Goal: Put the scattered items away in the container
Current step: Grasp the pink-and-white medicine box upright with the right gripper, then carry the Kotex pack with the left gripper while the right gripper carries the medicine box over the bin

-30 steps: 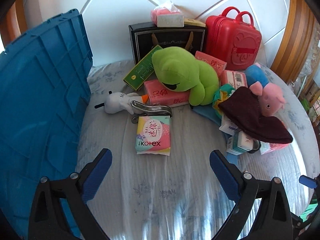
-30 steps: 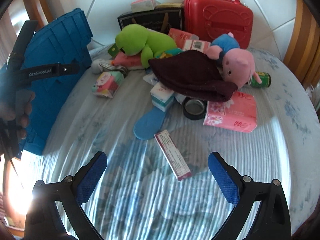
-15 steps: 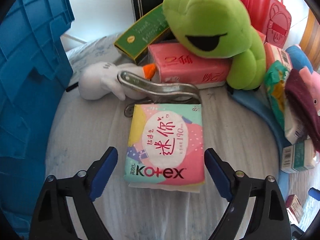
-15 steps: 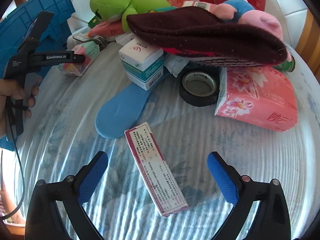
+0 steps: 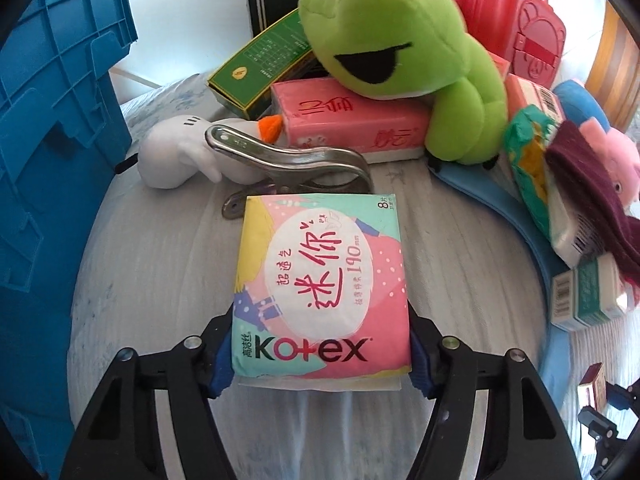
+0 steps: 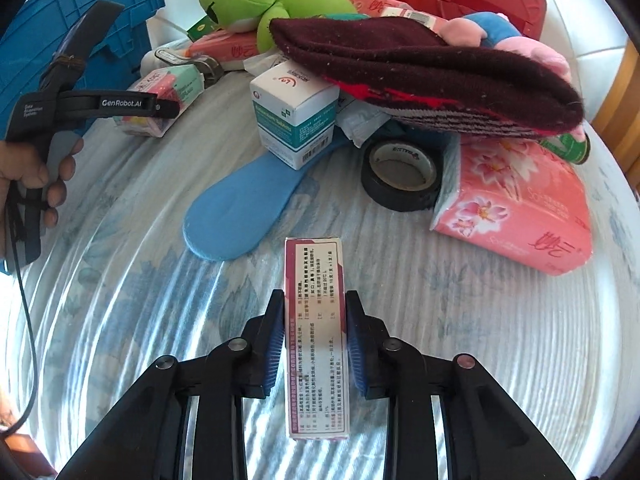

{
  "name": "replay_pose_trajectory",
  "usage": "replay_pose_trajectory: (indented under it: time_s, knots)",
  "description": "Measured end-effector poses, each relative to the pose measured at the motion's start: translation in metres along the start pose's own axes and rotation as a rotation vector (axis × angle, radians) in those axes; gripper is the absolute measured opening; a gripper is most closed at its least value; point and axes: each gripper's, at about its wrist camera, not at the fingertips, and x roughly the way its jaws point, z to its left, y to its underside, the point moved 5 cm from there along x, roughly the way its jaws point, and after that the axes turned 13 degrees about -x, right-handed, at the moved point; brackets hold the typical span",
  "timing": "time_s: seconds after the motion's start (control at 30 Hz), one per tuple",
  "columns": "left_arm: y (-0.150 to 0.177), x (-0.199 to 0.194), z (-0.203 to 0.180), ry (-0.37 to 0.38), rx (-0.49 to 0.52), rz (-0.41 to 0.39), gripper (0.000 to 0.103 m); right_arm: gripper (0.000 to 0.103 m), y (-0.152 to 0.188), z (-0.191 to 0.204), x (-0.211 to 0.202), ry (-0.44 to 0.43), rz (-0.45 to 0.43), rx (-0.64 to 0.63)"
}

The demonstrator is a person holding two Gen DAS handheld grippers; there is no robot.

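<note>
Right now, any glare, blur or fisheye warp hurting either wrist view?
Left wrist: sharp on the Kotex pack; blown-out white top centre; blue crate bows at the left edge. Right wrist: print on the slim box readable; sunlight streaks the bedsheet, strongest lower left; rim heavily warped.

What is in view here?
crate: 1, blue, left
pad pack: 1, pink-teal, between left fingers
clip: 1, silver, behind pack
duck plush: 1, white, beside clip
frog plush: 1, green, on tissues
tissue packs: 2+, pink, pile
case: 1, red, back
pig plush: 1, pink, right
hat: 1, maroon, atop pile
medicine box: 1, white-teal, on insole
insole: 1, blue, centre
tape roll: 1, black, beside tissues
slim box: 1, white-maroon, between right fingers
left gripper: black-blue, fingers closing on pack
right gripper: black-blue, fingers closing on slim box
</note>
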Motion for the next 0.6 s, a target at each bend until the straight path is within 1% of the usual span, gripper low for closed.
replay_pose_trajectory:
  time_s: [0.17,0.4,0.53,0.6]
  knots:
    - [0.013,-0.029,-0.01,0.013,0.021,-0.014,0.067,0.028,0.005,-0.004,-0.023,0.007,-0.008,0.032]
    - [0.025,-0.073,-0.025,0.039,0.039,-0.031,0.067,0.028,0.009,-0.02,-0.061,0.035,-0.034,0.084]
    - [0.025,-0.095,-0.033,0.065,0.07,-0.042,0.066,0.028,0.013,-0.025,-0.077,0.051,-0.039,0.121]
    - [0.024,-0.107,-0.037,0.076,0.083,-0.05,0.066,0.028,0.009,-0.018,-0.084,0.064,-0.047,0.141]
